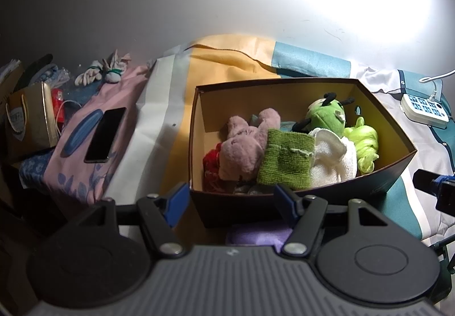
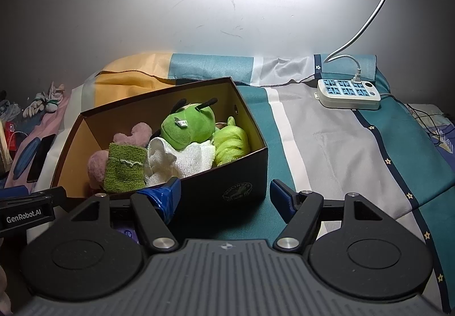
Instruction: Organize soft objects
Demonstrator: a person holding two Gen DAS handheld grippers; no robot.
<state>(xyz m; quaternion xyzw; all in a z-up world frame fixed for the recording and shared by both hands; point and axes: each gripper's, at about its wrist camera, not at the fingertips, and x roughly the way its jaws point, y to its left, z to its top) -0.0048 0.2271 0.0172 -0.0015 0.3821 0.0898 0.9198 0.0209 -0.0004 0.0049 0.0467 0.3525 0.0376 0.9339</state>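
"GenRobot.AI" on left tool [image 2: 27, 219] (box logo unreadable)

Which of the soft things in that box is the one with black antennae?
The green plush toy at the back of the box, lying partly on the white towel. It alone has black antennae.

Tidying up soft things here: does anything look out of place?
A purple soft item lies outside the box, by its near wall below the left claw. A phone sits on the pink cloth.
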